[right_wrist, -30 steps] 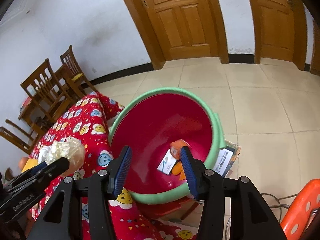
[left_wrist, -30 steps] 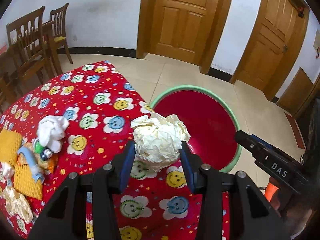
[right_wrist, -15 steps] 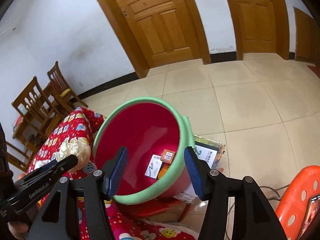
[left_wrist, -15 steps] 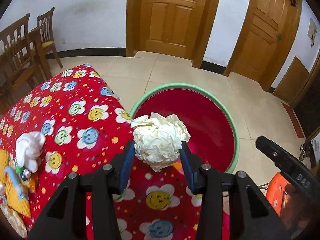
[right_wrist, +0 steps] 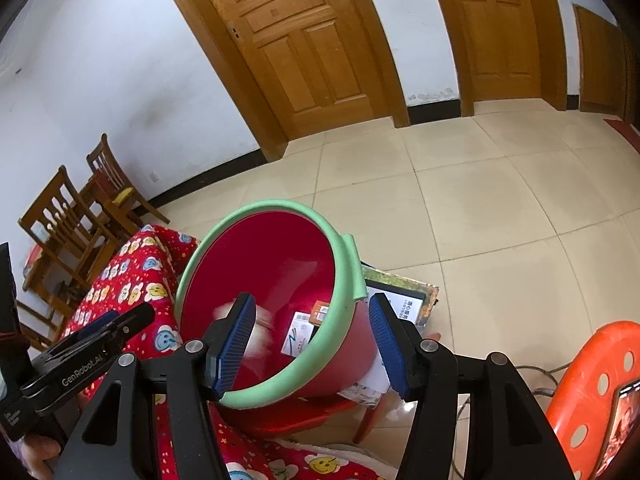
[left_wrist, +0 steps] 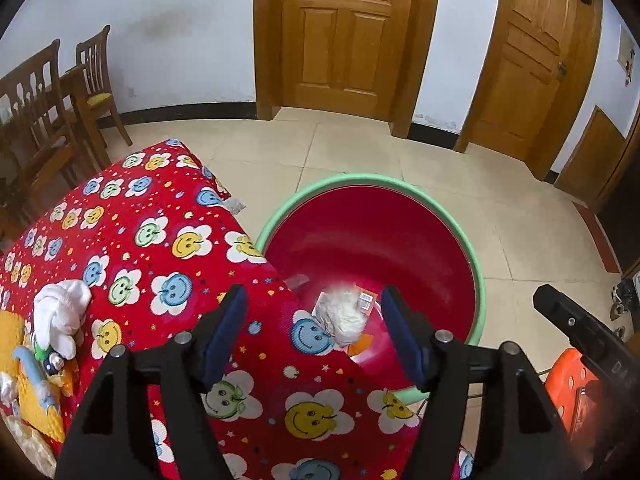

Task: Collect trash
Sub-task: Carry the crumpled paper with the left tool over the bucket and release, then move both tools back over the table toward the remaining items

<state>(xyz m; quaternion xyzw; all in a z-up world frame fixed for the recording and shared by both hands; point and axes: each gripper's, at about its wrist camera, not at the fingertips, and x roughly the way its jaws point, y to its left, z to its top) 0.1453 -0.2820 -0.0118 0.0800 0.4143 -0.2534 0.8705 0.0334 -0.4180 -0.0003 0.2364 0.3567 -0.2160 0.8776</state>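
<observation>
Over the table edge from the left wrist, left gripper point(left_wrist: 312, 326) jaws opening with nothing between them, crumpled paper ball point(left_wrist: 343, 312) blurred inside the red basin point(left_wrist: 478, 280), bare tiled floor point(left_wrist: 360, 152) beyond; from the right wrist, right gripper point(right_wrist: 312, 342) jaws apart and empty above the basin's green rim point(right_wrist: 344, 280), orange stool point(right_wrist: 592, 380) beside.

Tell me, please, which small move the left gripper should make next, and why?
Probably swing the left gripper back over the smiley-face tablecloth toward the white cloth bundle. Its jaws are opening with nothing between them, and the blurred paper ball is already falling into the red basin, while more trash lies on the table.
</observation>
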